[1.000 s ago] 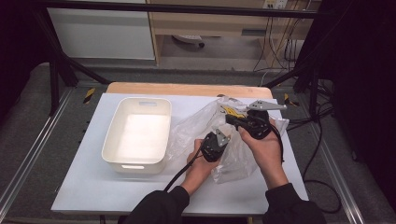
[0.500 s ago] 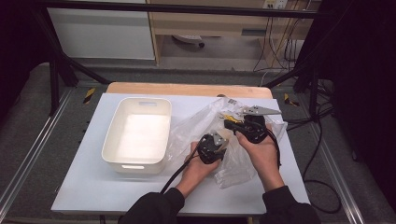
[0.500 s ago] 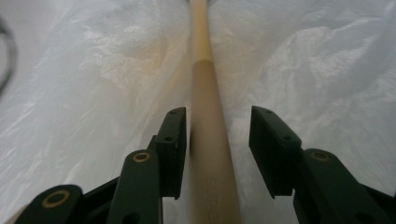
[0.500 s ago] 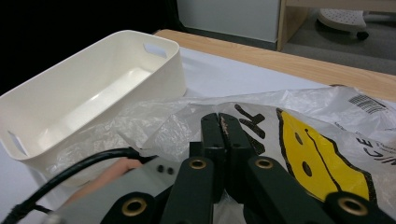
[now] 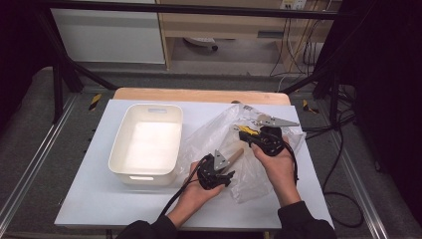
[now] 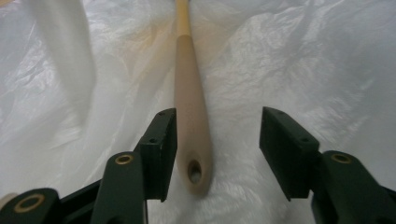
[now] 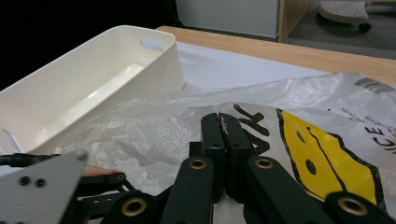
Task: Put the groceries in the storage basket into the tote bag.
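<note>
A crumpled clear plastic bag (image 5: 211, 132) with a yellow and black print (image 7: 322, 163) lies on the white table right of the bin. A wooden utensil handle (image 5: 238, 154) sticks out of it toward me. My left gripper (image 5: 230, 162) is at the handle's end. In the left gripper view the handle (image 6: 189, 107) lies between the jaws of the left gripper (image 6: 217, 126), close to the left pad; the jaws have just been opening and no longer press on it. My right gripper (image 5: 242, 131) holds the bag's upper edge; seen close, the right gripper (image 7: 219, 119) has its jaws pressed together over the plastic (image 7: 154, 126).
An empty white plastic bin (image 5: 117, 149) stands left of the bag, and its side wall (image 7: 93, 79) shows in the right gripper view. A wooden strip (image 5: 199, 94) runs along the table's far edge. Cables (image 5: 343, 149) hang off the right side.
My left hand has pulled back toward me and its jaws have spread apart around the wooden handle. My right hand has sunk a little with the bag.
</note>
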The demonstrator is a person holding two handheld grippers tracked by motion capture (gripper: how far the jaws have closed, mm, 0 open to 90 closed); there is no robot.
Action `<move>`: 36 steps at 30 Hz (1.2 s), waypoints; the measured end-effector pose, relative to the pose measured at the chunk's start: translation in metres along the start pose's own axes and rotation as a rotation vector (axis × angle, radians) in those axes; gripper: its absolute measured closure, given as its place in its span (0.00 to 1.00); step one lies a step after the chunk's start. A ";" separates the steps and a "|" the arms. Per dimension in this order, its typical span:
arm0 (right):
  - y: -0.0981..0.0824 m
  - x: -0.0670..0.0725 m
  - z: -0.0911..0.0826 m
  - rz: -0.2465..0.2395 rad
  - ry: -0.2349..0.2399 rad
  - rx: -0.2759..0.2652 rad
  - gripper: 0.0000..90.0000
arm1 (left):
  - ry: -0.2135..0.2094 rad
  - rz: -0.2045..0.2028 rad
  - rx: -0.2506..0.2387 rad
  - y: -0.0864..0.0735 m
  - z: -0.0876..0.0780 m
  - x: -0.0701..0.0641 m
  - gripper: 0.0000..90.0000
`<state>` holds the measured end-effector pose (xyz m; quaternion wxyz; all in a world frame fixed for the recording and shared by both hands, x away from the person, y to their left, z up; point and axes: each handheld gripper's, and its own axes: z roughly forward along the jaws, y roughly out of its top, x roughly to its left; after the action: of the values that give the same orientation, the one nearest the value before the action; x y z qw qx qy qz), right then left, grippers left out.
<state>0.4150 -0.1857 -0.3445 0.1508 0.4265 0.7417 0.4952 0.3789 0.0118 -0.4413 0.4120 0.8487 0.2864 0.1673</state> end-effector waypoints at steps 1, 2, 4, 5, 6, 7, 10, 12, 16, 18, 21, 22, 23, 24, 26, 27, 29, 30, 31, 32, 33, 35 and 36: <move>-0.001 0.000 0.000 -0.003 -0.002 0.007 1.00 | -0.005 0.004 0.002 -0.002 -0.003 0.000 0.50; -0.003 0.000 0.000 -0.005 -0.007 0.016 1.00 | -0.001 0.013 0.001 -0.004 -0.007 0.000 0.50; -0.005 -0.001 0.000 -0.009 -0.010 0.026 1.00 | 0.000 0.011 -0.012 -0.006 -0.014 0.000 0.50; -0.007 -0.002 0.000 -0.010 -0.010 0.027 1.00 | -0.013 -0.010 -0.029 -0.006 -0.018 0.001 0.50; -0.008 -0.002 0.001 -0.003 -0.010 0.023 1.00 | -0.023 -0.023 -0.040 -0.005 -0.020 0.001 0.50; -0.009 -0.002 0.001 0.000 -0.009 0.022 1.00 | -0.031 -0.030 -0.056 -0.004 -0.023 0.000 0.49; -0.015 -0.004 0.003 0.006 -0.009 0.029 1.00 | -0.048 -0.019 -0.059 -0.003 -0.030 -0.004 0.46; -0.020 -0.006 0.003 0.014 -0.004 0.027 1.00 | -0.054 -0.017 -0.069 -0.003 -0.036 -0.008 0.42; -0.031 -0.008 0.007 0.027 -0.004 0.045 1.00 | -0.068 -0.043 -0.076 -0.005 -0.042 -0.010 0.39; -0.036 -0.007 0.008 0.021 -0.004 0.062 1.00 | -0.063 -0.048 -0.078 -0.005 -0.045 -0.008 0.38; -0.039 -0.006 0.009 0.021 0.000 0.072 1.00 | -0.046 -0.075 -0.096 -0.004 -0.051 -0.005 0.36; -0.040 -0.006 0.009 0.021 0.000 0.075 1.00 | -0.028 -0.092 -0.097 -0.004 -0.054 -0.005 0.33; -0.041 -0.006 0.010 0.017 0.003 0.077 1.00 | -0.027 -0.104 -0.100 -0.004 -0.056 -0.004 0.32; -0.043 -0.005 0.010 0.019 0.005 0.083 1.00 | -0.036 -0.106 -0.104 -0.004 -0.058 -0.003 0.33; -0.046 -0.003 0.011 0.019 0.006 0.094 1.00 | -0.036 -0.103 -0.115 -0.003 -0.062 -0.003 0.32; -0.048 -0.003 0.012 0.019 0.005 0.098 1.00 | -0.037 -0.103 -0.125 -0.003 -0.065 -0.002 0.32; -0.050 -0.002 0.013 0.012 0.006 0.106 1.00 | -0.029 -0.113 -0.150 -0.001 -0.071 0.000 0.30; -0.050 -0.001 0.013 0.011 0.005 0.111 1.00 | -0.028 -0.118 -0.162 -0.001 -0.073 0.001 0.29; -0.051 -0.001 0.014 0.010 0.005 0.116 1.00 | -0.025 -0.122 -0.169 -0.001 -0.077 0.002 0.28; -0.052 0.000 0.014 0.011 0.005 0.121 1.00 | -0.019 -0.122 -0.173 0.000 -0.079 0.004 0.27; -0.053 0.000 0.015 0.006 0.006 0.122 1.00 | -0.012 -0.127 -0.177 0.000 -0.082 0.006 0.26; -0.056 0.001 0.015 0.003 0.006 0.131 1.00 | -0.006 -0.143 -0.173 0.001 -0.086 0.009 0.24; -0.057 0.001 0.015 0.006 0.009 0.135 1.00 | -0.004 -0.147 -0.170 0.002 -0.089 0.012 0.23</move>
<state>0.3965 -0.1845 -0.4001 0.1171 0.4357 0.7729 0.4463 0.3427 0.0723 -0.3857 0.4943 0.7876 0.3318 0.1588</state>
